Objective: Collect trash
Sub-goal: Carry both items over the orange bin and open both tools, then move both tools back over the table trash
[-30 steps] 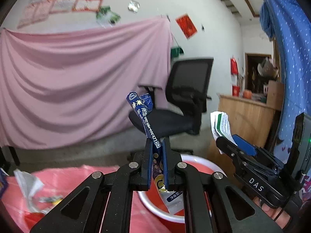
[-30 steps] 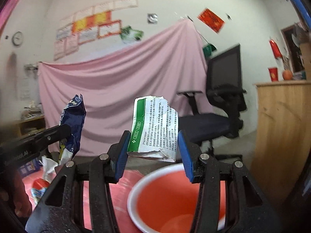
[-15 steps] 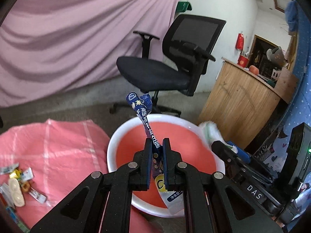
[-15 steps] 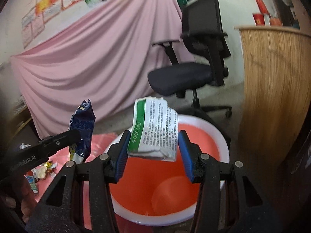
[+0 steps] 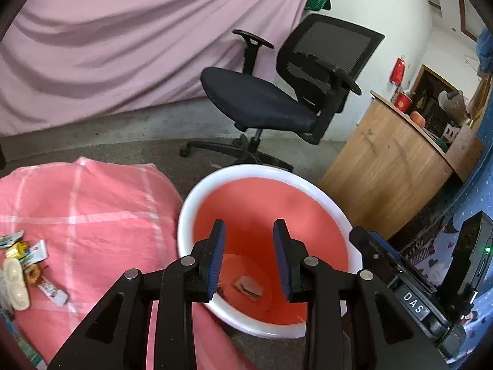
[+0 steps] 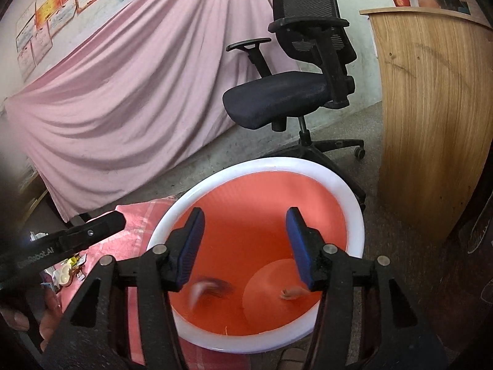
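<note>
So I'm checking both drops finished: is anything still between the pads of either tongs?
No. The left tongs and right tongs are opening with nothing between them; each wrist view shows only the red basin beyond.

We count one red basin [image 5: 326,194] with a white rim, one black office chair [image 5: 286,92], one wooden counter [image 5: 391,166], one pink checked cloth [image 5: 92,203], two grippers (left gripper [image 5: 249,257], right gripper [image 6: 245,245]) and several wrappers [image 5: 24,265], too jumbled to number.

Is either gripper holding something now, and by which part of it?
Nothing is held. The left gripper and the right gripper are both opening over the red basin, with nothing between their pads.
</note>
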Motion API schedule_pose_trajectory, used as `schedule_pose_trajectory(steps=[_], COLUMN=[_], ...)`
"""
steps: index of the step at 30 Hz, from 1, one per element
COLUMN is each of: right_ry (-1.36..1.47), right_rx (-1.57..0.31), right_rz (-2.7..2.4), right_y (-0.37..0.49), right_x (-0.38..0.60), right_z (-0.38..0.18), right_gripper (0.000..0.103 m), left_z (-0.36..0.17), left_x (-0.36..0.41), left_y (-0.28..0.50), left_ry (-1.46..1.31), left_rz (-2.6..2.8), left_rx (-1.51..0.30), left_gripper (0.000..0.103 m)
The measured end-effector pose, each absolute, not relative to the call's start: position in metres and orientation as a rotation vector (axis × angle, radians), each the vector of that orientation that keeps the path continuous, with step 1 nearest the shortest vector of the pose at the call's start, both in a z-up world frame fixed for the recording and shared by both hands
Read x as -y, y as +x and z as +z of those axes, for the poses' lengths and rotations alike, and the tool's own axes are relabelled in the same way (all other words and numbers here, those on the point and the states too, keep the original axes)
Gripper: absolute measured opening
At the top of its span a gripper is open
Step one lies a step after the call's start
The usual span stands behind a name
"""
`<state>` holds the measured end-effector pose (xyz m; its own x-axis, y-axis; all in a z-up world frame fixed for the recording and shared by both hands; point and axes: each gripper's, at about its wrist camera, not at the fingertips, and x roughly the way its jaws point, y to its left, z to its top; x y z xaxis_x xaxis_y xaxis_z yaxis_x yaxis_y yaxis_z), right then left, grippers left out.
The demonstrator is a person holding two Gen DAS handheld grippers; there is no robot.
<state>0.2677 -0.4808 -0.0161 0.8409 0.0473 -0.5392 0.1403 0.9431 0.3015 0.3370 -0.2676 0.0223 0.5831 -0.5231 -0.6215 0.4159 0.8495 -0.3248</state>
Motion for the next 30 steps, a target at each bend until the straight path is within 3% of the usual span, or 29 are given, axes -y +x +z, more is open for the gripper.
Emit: schedule_pose_trajectory(steps=[7, 13, 15, 18, 30], right_ry=[0.319, 0.287, 0.279, 0.263, 0.155], right_rx=[-0.519, -0.440, -0.412, -0.351, -0.077], right_rz=[-0.033, -0.009, 0.003, 0.040, 0.232], right_y=[0.260, 0.252, 0.249, 0.244, 0.212], right_x=[0.467, 0.447, 0.439, 0.421, 0.338], right_z=[-0.001, 0.019, 0.025, 0.036, 0.067], right_gripper=[0.091, 0.103, 0.103, 0.103, 0.103], left_z=[0.040, 0.057, 0.062, 0.070, 0.069], left_x=[0.235, 0.195, 0.181, 0.155, 0.063], left_y=[0.314, 0.286, 0.276, 0.258, 0.194], left_ry=[-0.163, -0.181, -0.178, -0.183, -0.153], left_rz=[-0.474, -0.380, -0.334, -0.245, -0.032], left_rx=[-0.675, -0.559, -0.518, -0.420, -0.230], left_gripper=[0.041, 0.062, 0.084, 0.099, 0.101])
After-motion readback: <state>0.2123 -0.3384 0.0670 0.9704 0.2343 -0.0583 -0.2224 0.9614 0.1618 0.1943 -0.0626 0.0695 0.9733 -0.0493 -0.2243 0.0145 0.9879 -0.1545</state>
